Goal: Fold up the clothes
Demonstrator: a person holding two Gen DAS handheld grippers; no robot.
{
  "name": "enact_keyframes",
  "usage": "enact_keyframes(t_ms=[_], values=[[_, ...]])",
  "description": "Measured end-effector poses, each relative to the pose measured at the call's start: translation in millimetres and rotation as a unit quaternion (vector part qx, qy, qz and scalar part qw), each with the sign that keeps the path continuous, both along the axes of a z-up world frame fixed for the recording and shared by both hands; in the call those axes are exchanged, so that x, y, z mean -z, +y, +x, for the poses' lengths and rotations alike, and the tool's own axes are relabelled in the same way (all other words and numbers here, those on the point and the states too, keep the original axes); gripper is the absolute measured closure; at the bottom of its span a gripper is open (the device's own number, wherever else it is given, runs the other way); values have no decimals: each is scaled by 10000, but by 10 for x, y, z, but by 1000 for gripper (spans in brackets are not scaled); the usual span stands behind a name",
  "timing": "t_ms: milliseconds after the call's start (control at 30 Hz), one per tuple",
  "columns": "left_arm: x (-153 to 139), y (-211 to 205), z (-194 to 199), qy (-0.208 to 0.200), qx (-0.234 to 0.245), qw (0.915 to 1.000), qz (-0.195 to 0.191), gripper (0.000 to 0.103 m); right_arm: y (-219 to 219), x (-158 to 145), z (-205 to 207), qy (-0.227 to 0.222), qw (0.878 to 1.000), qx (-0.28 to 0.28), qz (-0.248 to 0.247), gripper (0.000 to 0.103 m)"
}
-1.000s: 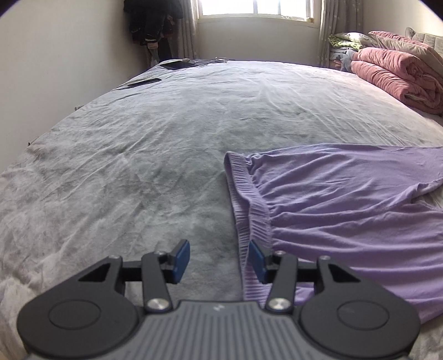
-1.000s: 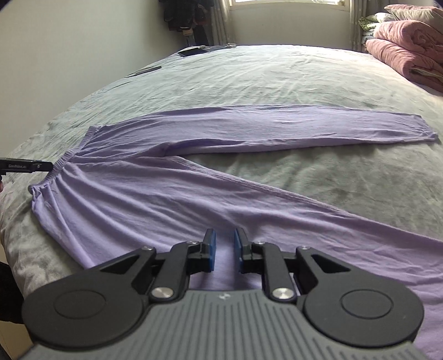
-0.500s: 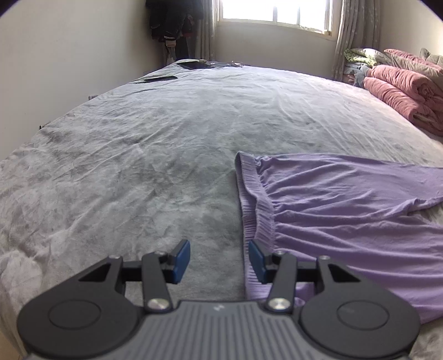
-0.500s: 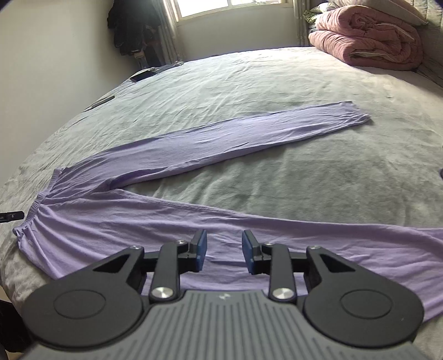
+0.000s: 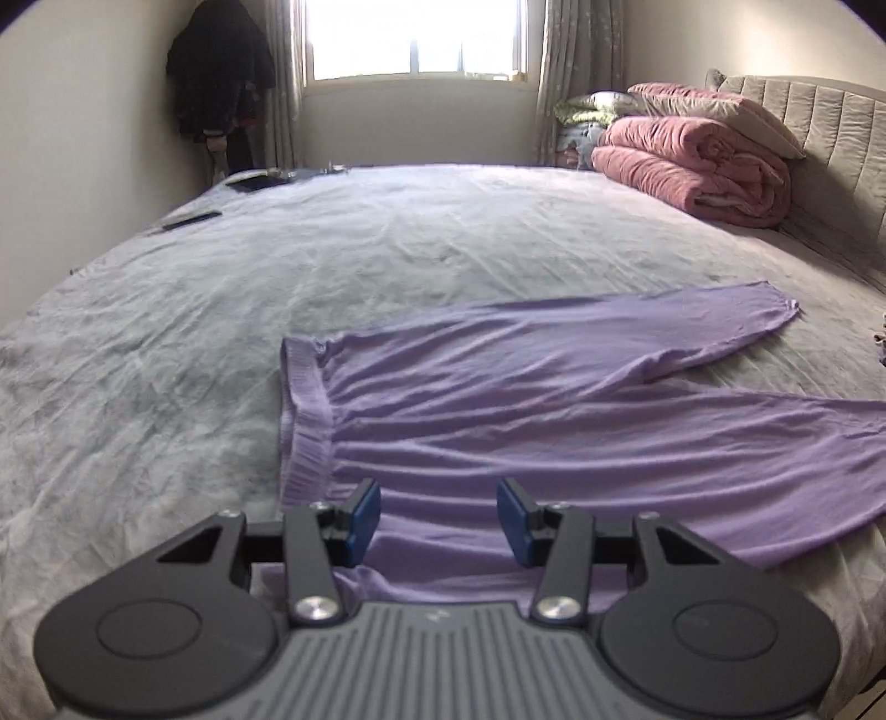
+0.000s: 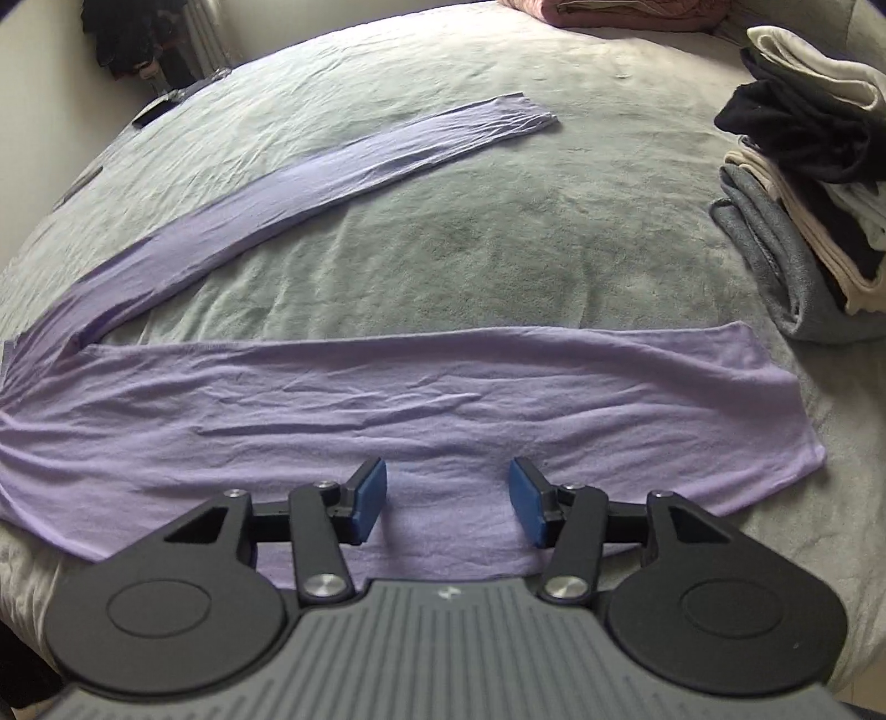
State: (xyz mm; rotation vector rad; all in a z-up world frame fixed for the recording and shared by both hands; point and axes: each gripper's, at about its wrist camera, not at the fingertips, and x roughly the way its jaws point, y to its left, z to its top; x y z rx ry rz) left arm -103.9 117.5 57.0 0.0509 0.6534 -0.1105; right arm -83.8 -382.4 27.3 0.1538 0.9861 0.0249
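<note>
Grey, wrinkled bedding (image 5: 221,343) fills both views, running up to a bright window (image 5: 412,36) at top centre of the left wrist frame. Purple trousers (image 5: 554,410) lie flat across it, waistband (image 5: 302,421) at centre left and two legs splayed toward the right. The nearer leg is cut off by the right edge in that view; in the right wrist view its hem (image 6: 775,399) shows at centre right, while the waistband end slips past the left edge. Small dark items (image 5: 191,220) at upper left are too blurred to name. Bare bedding stays open left of the waistband and between the two legs. A stack of folded clothes (image 6: 803,183) crowds the right edge, just beside the near hem. A rolled pink quilt (image 5: 692,166) sits upper right. The left gripper (image 5: 438,518) hangs spread wide over the seat of the trousers, holding nothing. The right gripper (image 6: 447,501) is equally spread above the near leg, empty; contact with the cloth cannot be told.
</note>
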Motion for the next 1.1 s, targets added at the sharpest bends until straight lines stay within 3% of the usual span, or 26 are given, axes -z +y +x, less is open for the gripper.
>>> enact_keyframes(t_ms=[133, 333, 400, 800, 1100], values=[[71, 17, 32, 214, -125, 9997, 11, 55, -10, -37, 12, 106, 9989, -371, -252, 39], [175, 41, 81, 528, -310, 9981, 26, 55, -540, -202, 160, -70, 9993, 366, 49, 38], [156, 14, 108, 459, -322, 9984, 14, 55, -613, -205, 234, -58, 9988, 480, 95, 38], [149, -203, 418, 422, -290, 9987, 5, 55, -400, -104, 726, 40, 9999, 12, -129, 38], [110, -787, 773, 181, 345, 9992, 119, 55, -140, -35, 1105, 17, 9985, -378, -399, 39]])
